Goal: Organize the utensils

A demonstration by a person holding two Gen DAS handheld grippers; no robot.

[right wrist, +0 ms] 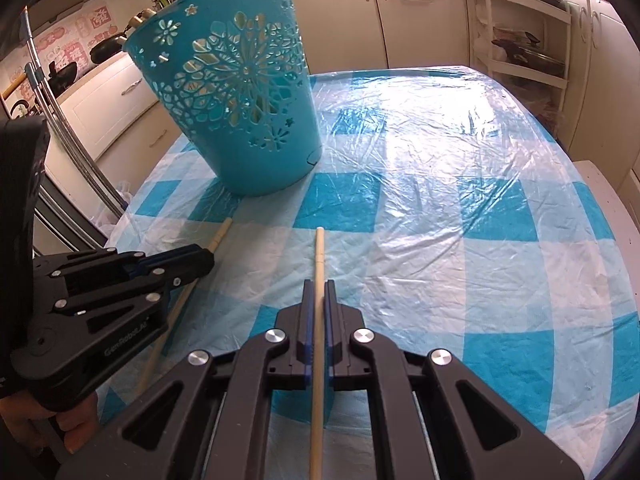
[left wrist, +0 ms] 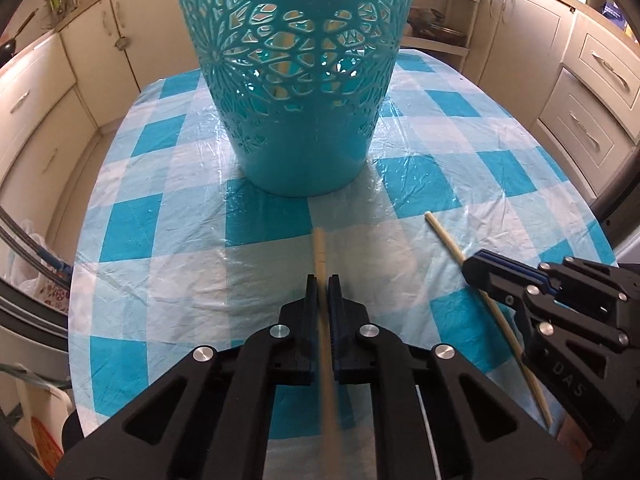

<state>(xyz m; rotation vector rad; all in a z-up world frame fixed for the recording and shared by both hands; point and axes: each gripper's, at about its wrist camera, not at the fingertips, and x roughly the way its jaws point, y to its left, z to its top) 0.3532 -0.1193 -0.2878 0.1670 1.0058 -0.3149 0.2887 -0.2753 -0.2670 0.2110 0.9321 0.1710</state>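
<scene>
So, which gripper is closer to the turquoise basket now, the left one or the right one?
Left. The left gripper sits directly before the basket, its chopstick aimed at the base. The right gripper sits further out, beside it.

Home kitchen: cream cabinets (left wrist: 592,80), hanging pans (right wrist: 106,50), checked tablecloth (right wrist: 440,208).
</scene>
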